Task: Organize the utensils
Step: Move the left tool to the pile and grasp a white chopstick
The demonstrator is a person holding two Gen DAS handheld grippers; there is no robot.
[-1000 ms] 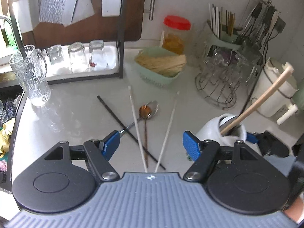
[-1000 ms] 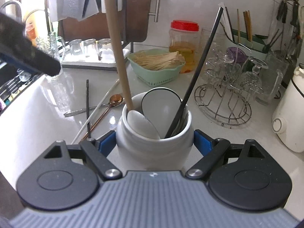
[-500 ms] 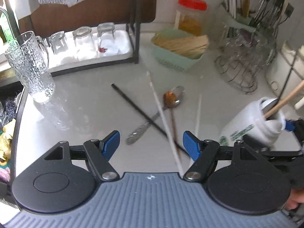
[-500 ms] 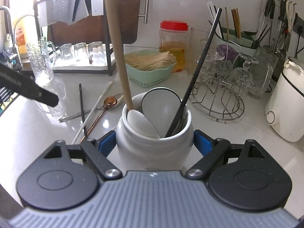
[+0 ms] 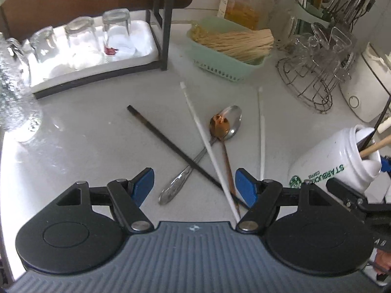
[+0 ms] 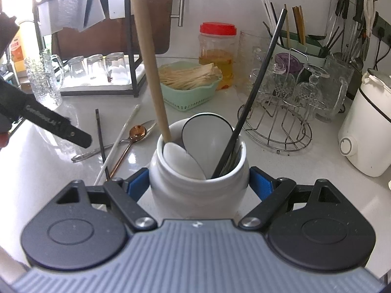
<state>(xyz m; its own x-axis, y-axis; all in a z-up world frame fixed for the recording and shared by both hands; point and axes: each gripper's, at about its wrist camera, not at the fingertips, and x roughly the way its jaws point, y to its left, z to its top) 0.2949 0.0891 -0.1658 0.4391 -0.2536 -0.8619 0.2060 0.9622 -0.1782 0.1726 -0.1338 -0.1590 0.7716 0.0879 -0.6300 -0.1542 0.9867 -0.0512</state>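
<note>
- The right gripper (image 6: 199, 183) has its two blue fingers pressed on the sides of a white jar (image 6: 199, 183), so it is clamped on the jar.
- In the jar stand a long wooden stick (image 6: 149, 61), a black chopstick (image 6: 254, 92), a white spoon (image 6: 184, 161) and a round white and black scoop (image 6: 207, 136).
- The left gripper (image 5: 194, 185) has its fingers wide apart. Nothing is between them but the counter and the ends of some utensils.
- The loose utensils lie in a crossed heap on the gray counter (image 5: 85, 146), just in front of the left gripper.
- In the heap are a black chopstick (image 5: 171, 146), a white chopstick (image 5: 207, 146), a silver spoon (image 5: 202, 151) and a copper spoon (image 5: 222, 131).
- The copper spoon's bowl rests on the silver spoon's bowl.
- One more white chopstick (image 5: 262, 134) lies alone, a little to the right of the heap.
- From the left view, the jar sits to the right of the heap and looks tipped over to the right.
- Behind the heap is a green basket (image 5: 227, 63) full of thin sticks, and a jar with a red lid (image 5: 244, 0).
- Upside-down glasses (image 5: 83, 41) sit on a white tray (image 5: 146, 48) at the back left.
- A wire rack (image 6: 276, 127) with glasses stands at the right.
</note>
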